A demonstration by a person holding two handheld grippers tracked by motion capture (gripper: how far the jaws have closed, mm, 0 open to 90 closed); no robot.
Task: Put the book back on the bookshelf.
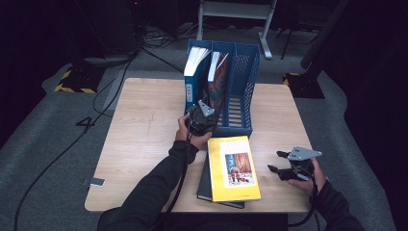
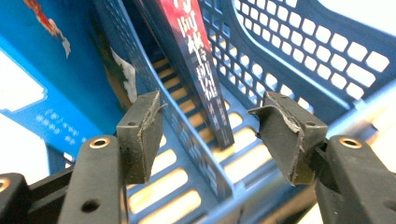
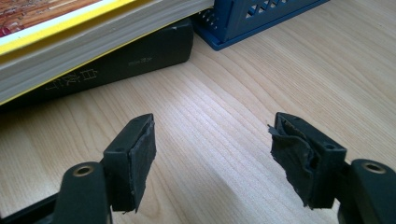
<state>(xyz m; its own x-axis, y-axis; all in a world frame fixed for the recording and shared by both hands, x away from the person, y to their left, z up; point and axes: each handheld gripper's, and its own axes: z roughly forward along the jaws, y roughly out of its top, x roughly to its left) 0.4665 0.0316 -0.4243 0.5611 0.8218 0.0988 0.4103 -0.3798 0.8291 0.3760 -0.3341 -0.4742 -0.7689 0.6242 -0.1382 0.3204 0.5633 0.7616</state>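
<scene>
A blue file rack with three compartments stands at the back of the table. Its left slot holds a blue book, its middle slot a red book that leans. My left gripper is at the rack's front edge, open; its jaws straddle the divider wall, and the red book's spine stands just beyond them, untouched. A yellow book lies flat on a black book near the front. My right gripper hovers open to the right of that stack, low over the wood.
The rack's right compartment holds nothing. The wooden table has bare room on its left half. In the right gripper view the yellow book, the black book and the rack's corner lie ahead.
</scene>
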